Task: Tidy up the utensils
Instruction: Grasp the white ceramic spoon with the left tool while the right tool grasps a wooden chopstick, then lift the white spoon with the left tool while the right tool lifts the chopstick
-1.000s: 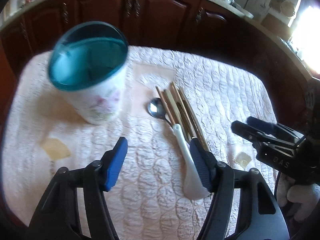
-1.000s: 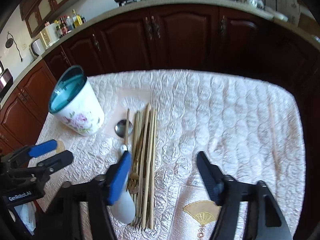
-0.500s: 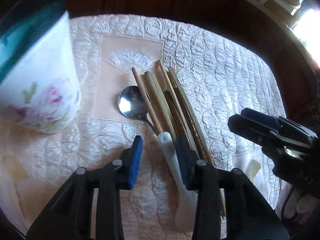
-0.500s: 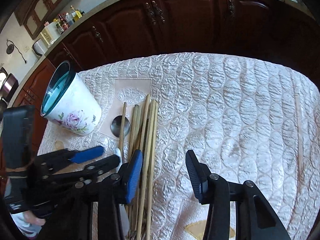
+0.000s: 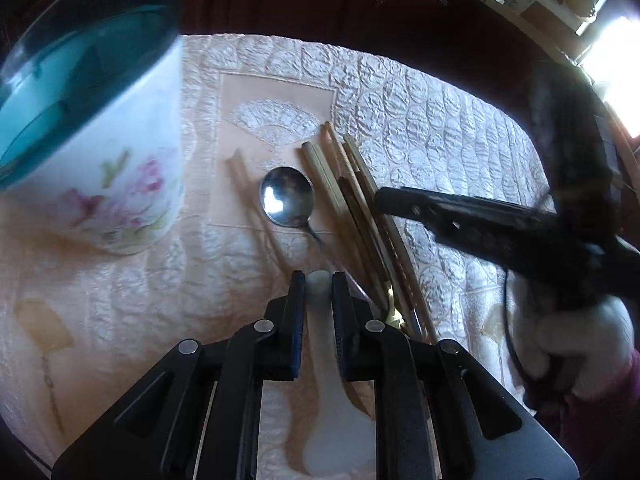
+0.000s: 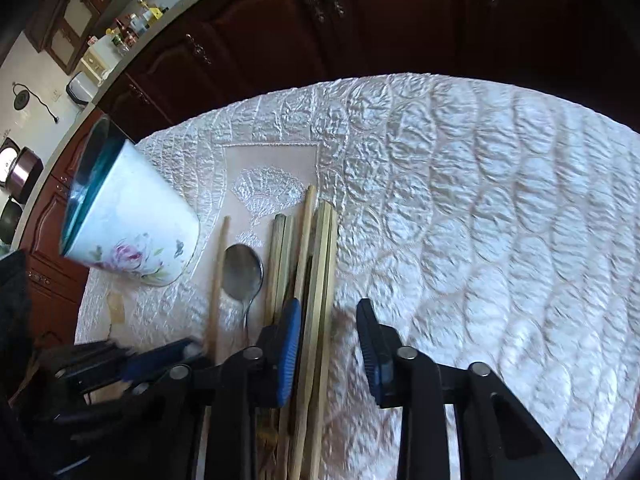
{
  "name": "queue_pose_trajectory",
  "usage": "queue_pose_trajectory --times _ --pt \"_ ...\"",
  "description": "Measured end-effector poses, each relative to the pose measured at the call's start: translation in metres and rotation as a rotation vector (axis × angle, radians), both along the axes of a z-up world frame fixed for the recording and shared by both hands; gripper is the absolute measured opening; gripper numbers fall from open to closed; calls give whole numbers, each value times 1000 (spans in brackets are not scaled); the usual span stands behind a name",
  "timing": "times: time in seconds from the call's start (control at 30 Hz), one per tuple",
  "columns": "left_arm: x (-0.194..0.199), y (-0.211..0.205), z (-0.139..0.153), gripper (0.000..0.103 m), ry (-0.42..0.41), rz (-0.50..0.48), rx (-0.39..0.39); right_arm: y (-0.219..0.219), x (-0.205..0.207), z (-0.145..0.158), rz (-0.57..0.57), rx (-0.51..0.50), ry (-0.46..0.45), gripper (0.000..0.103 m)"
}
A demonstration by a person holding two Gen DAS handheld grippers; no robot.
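My left gripper [image 5: 318, 285] is shut on the white handle [image 5: 319, 280] of a spoon whose steel bowl [image 5: 286, 197] rests on the cloth. A bundle of wooden chopsticks [image 5: 352, 200] lies just right of it, and one chopstick [image 5: 244, 188] lies to its left. A white floral cup with a teal rim [image 5: 100, 152] stands at the left. My right gripper [image 6: 328, 320] is open, low over the right side of the chopstick bundle [image 6: 316, 264]. The spoon bowl [image 6: 242, 268] and the cup [image 6: 128, 232] also show in the right wrist view.
A quilted cream cloth [image 6: 460, 208] covers the table. Dark wooden cabinets [image 6: 320, 28] stand behind its far edge. The right gripper [image 5: 480, 216] reaches in from the right in the left wrist view.
My left gripper has moved forward and closed on the white spoon handle. My right gripper has moved down toward the chopstick bundle, jaws narrower.
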State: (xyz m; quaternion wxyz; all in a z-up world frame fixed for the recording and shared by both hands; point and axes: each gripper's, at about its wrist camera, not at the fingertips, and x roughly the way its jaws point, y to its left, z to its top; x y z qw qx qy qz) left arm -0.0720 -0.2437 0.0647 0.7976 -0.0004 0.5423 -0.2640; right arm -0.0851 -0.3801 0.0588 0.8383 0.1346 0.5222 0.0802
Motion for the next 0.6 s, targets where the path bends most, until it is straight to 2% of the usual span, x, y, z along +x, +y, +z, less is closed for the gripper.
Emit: queue_pose_trajectory --times 0.1,0.17,0.4,0.6 --pt "0 11 1 12 22 13 -22 2 13 -8 5 36 19 13" --pt "-1 20 2 12 32 20 -32 4 17 -9 3 38 17 12" --pt "-5 39 3 12 51 27 -41 -12 -6 5 -31 -5 12 12" --pt "-4 50 4 12 63 49 -45 -31 -24 -3 -84 -61 51 13"
